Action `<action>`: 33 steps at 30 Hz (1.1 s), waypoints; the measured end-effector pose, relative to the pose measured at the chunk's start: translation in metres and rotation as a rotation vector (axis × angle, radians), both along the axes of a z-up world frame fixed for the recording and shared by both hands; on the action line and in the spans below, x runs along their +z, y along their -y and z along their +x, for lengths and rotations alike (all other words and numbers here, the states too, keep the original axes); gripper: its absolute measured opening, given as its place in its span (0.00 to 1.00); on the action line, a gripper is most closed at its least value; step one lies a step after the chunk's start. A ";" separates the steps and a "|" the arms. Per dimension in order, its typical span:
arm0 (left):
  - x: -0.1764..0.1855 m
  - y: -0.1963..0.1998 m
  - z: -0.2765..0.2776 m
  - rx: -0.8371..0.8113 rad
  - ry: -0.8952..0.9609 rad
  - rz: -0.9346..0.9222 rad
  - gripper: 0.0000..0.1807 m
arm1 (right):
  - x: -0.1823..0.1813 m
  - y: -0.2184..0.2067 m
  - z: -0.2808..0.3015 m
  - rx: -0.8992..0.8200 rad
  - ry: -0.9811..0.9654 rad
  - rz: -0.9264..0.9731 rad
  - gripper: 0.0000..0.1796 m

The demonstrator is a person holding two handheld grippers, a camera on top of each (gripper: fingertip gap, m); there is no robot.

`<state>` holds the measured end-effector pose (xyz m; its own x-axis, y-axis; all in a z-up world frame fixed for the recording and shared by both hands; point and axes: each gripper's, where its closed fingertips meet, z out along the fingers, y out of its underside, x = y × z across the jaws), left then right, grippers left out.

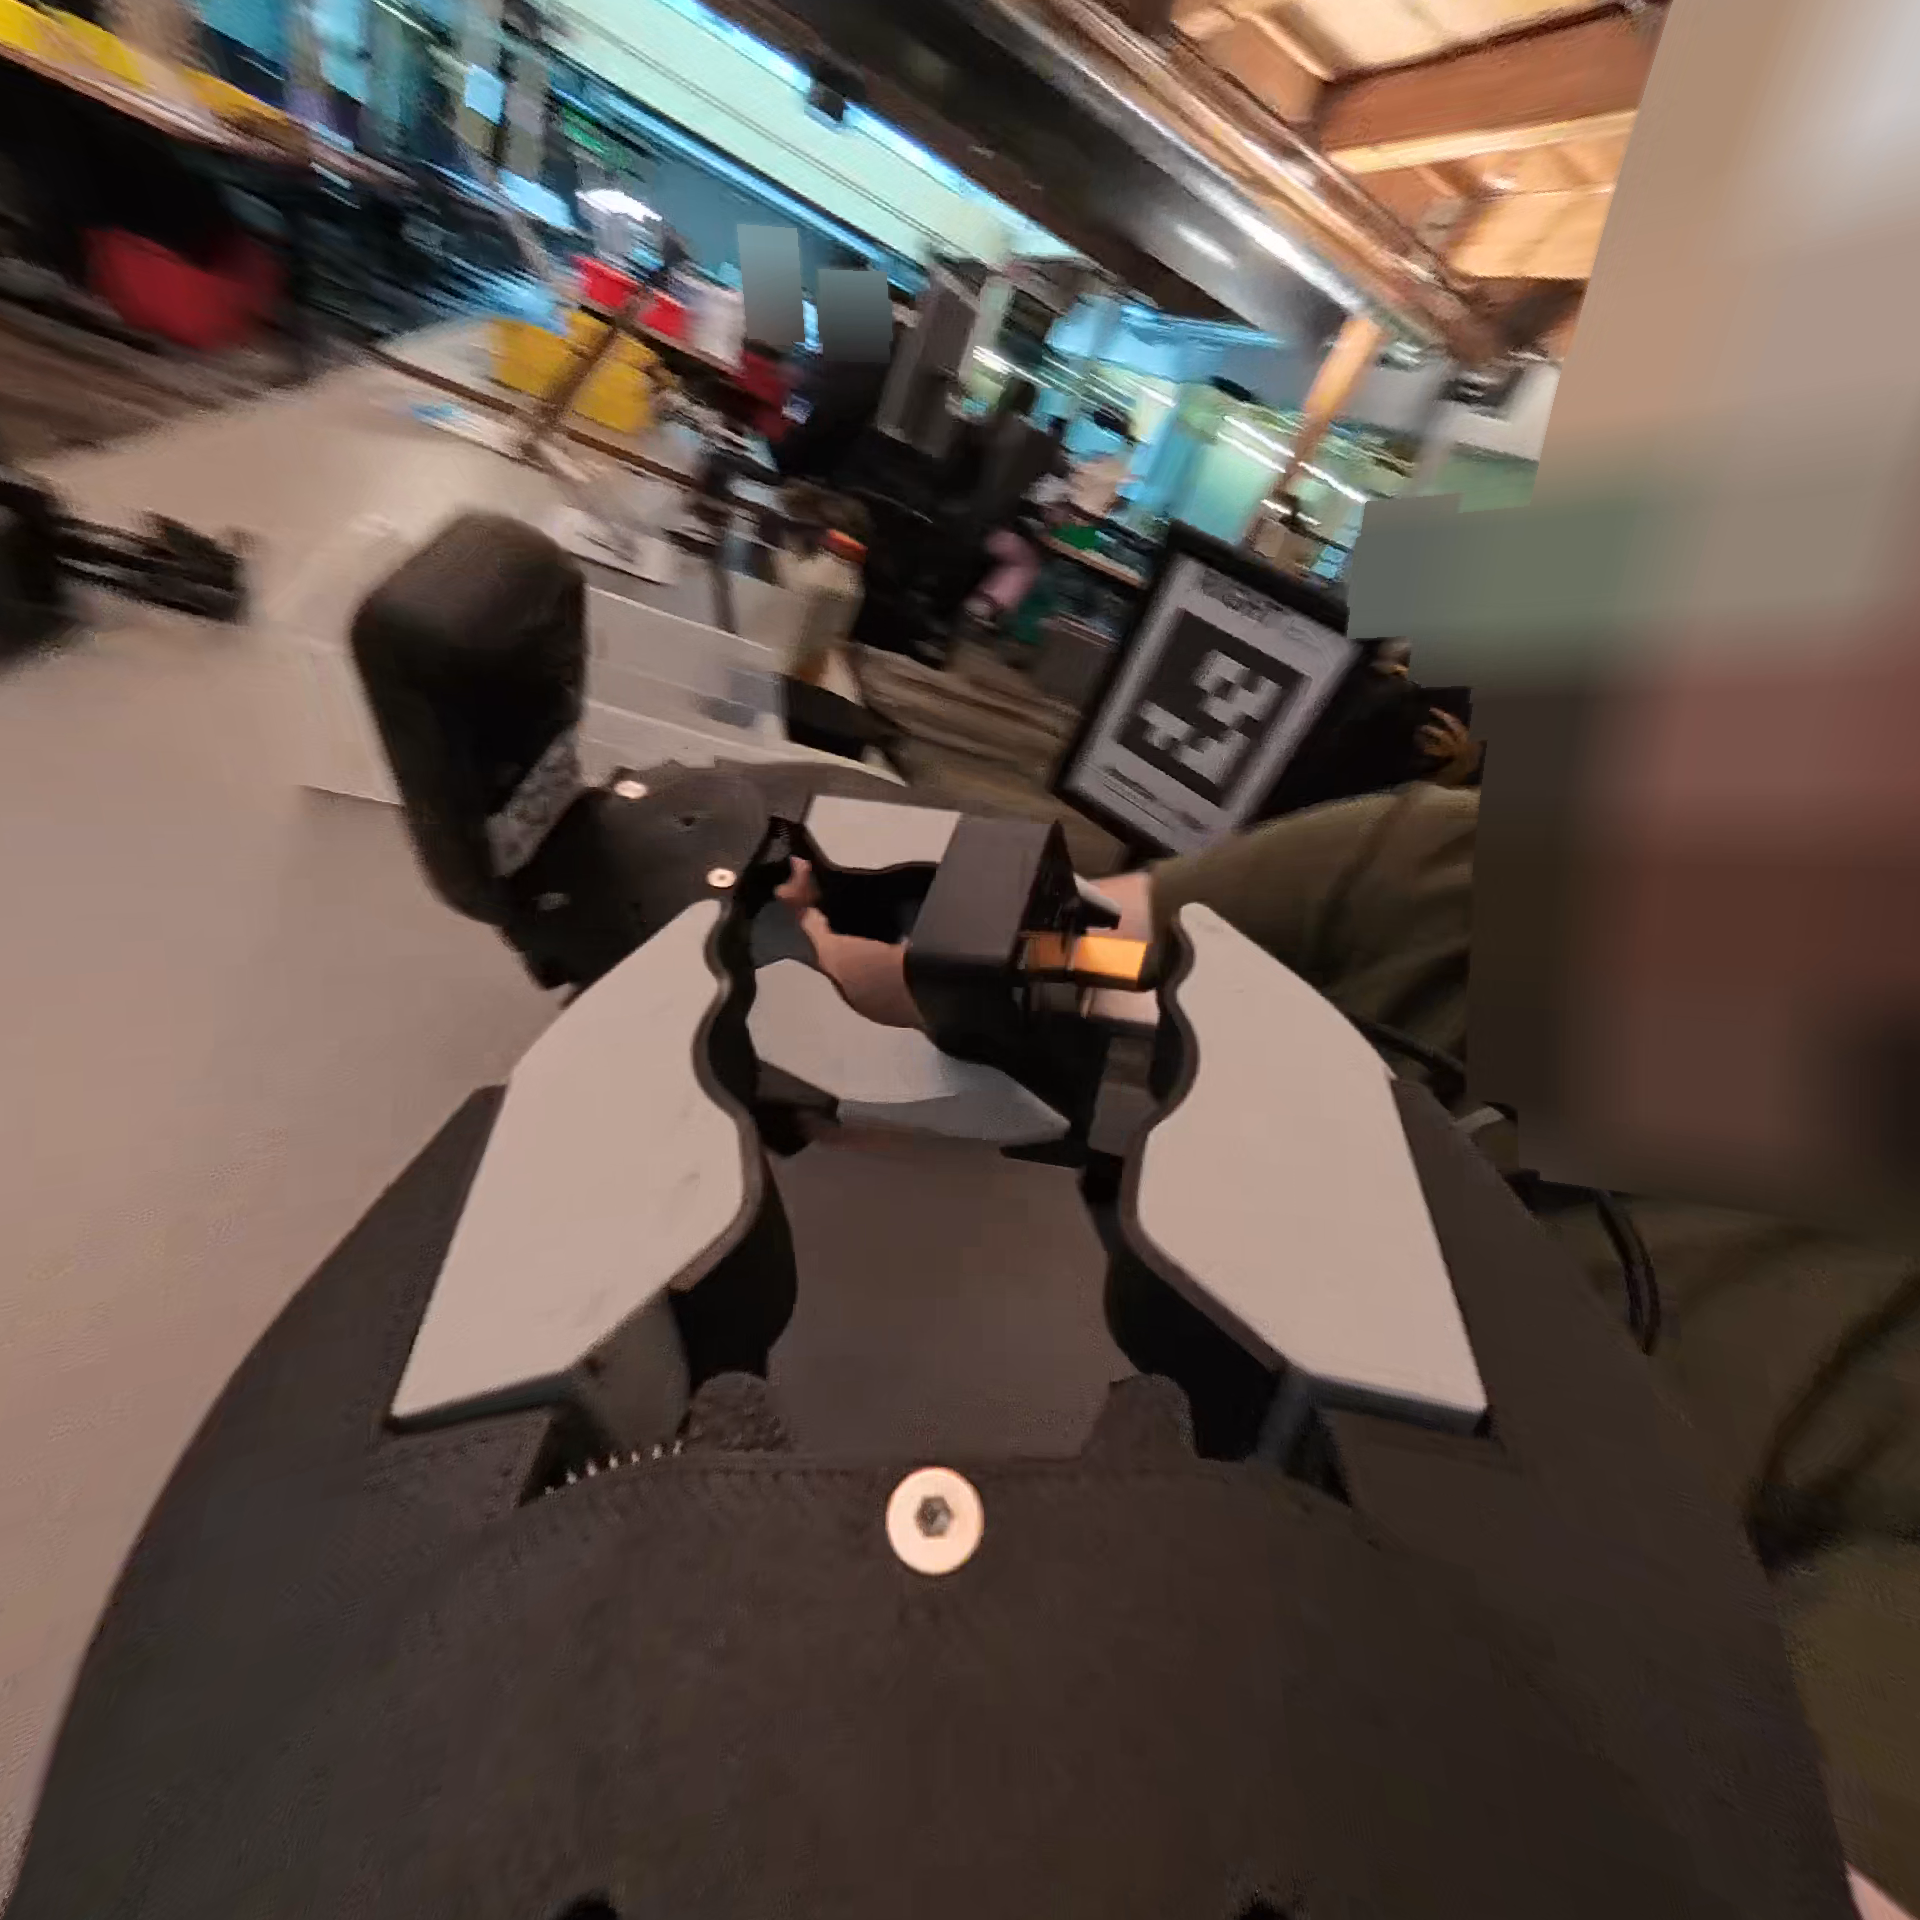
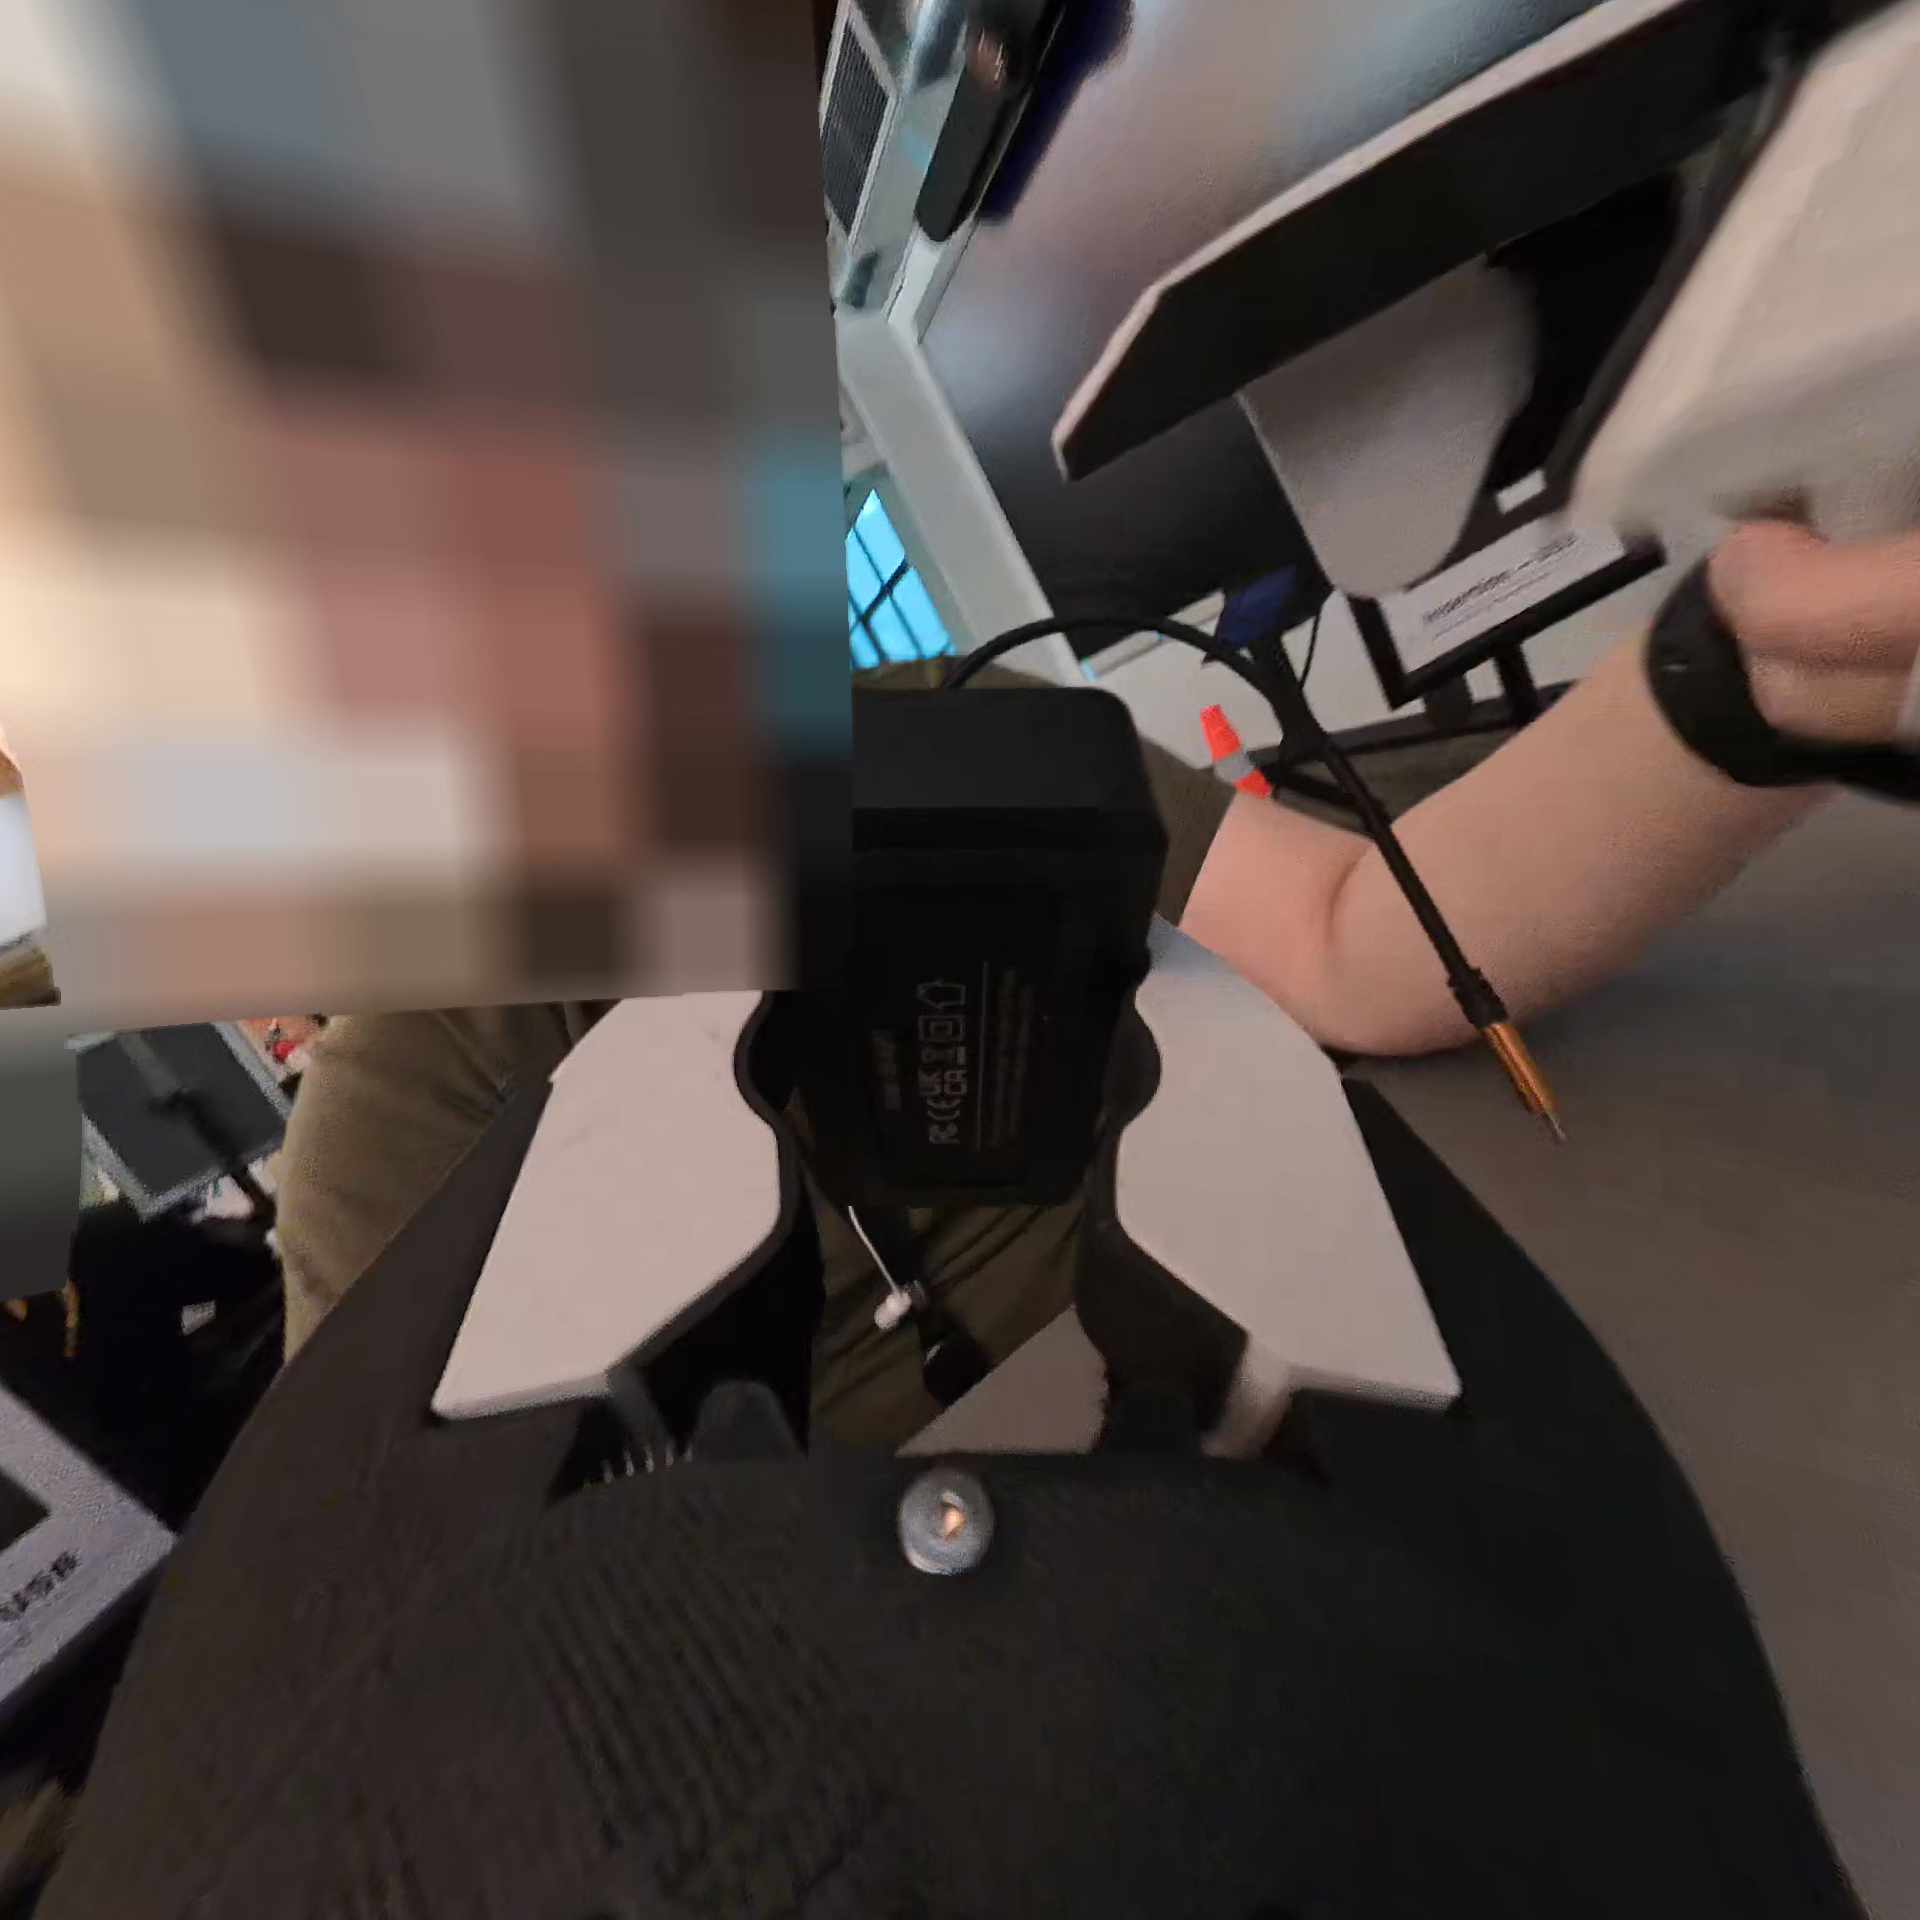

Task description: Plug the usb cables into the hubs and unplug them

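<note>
A black box-shaped hub (image 2: 987,966) sits clamped between the grey fingers of my right gripper (image 2: 945,1023), held up in the air. A thin black cable (image 2: 1351,790) runs from it and ends in a loose brass-coloured plug (image 2: 1512,1060) above the dark table. In the left wrist view the same hub (image 1: 987,914) shows an orange-lit end. My left gripper (image 1: 951,920) is open. Its fingertips flank the hub, with a gap on the left side. The right gripper's black body (image 1: 665,862) is behind the hub.
A person's forearm (image 2: 1351,914) rests on the dark table (image 2: 1714,1195). A hand with a black wrist strap (image 2: 1766,665) is at the upper right. A framed black-and-white marker board (image 1: 1205,707) stands behind. A monitor stand (image 2: 1382,447) rises at the back. A pale table (image 1: 156,935) lies left. Spacing between my two grippers at the tips: around 8 centimeters.
</note>
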<state>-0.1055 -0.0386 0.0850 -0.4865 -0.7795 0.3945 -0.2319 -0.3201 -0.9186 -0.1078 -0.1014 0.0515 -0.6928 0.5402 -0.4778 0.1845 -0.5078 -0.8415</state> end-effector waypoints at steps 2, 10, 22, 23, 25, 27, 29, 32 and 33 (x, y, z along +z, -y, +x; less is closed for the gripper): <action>-0.018 0.020 0.008 -0.107 -0.054 0.048 0.40 | -0.003 0.009 -0.004 0.023 0.005 0.032 0.33; -0.025 0.040 0.029 -0.203 0.001 0.109 0.16 | -0.005 0.004 0.002 0.008 -0.027 0.052 0.32; -0.039 -0.053 0.025 0.372 -0.236 0.312 0.15 | -0.011 -0.121 0.035 -0.796 0.179 0.129 0.34; -0.042 -0.058 0.025 0.400 -0.260 0.306 0.15 | -0.011 -0.124 0.036 -0.854 0.215 0.185 0.33; -0.048 -0.057 0.026 0.379 -0.276 0.315 0.15 | -0.017 -0.125 0.031 -0.914 0.309 0.288 0.32; -0.054 -0.053 0.029 0.351 -0.307 0.319 0.15 | -0.034 -0.128 0.025 -0.954 0.442 0.407 0.30; -0.059 -0.052 0.031 0.349 -0.329 0.333 0.15 | -0.040 -0.117 0.018 -0.882 0.460 0.472 0.15; -0.051 -0.053 0.031 0.363 -0.278 0.309 0.15 | -0.034 -0.116 0.019 -0.856 0.421 0.394 0.15; -0.043 -0.059 0.032 0.405 -0.238 0.292 0.16 | -0.029 -0.120 0.021 -0.873 0.398 0.350 0.15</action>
